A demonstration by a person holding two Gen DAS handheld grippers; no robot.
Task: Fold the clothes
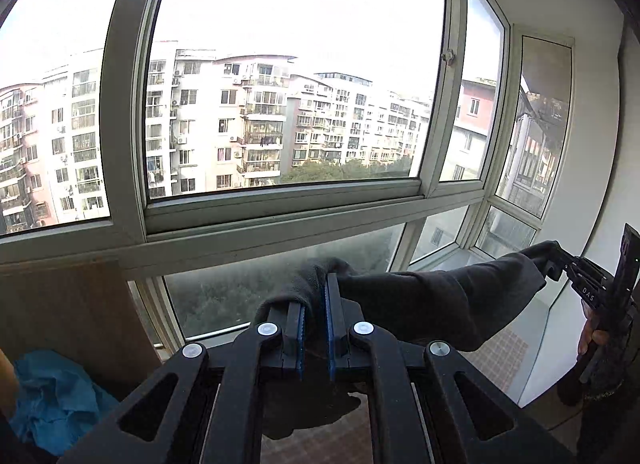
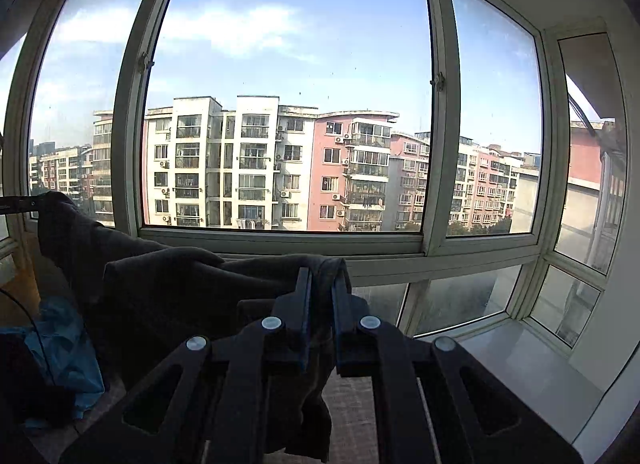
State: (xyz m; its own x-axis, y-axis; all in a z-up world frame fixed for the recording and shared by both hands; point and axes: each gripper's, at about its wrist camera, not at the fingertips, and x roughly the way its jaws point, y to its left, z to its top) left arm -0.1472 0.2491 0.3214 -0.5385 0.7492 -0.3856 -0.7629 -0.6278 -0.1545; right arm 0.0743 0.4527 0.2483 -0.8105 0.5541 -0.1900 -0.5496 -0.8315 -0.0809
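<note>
L claw + R claw both clamped on dark garment, held up by window

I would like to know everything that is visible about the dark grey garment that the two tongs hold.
The dark grey garment looks like soft, fleece-like cloth, plain with no print visible. It is held up in the air in front of the window, stretched between the two tongs. The left tongs are shut on one bunched edge, and the right tongs are shut on another. Between them the cloth sags in loose folds, and part hangs down below the fingers. Which type of garment it is cannot be told.
</note>
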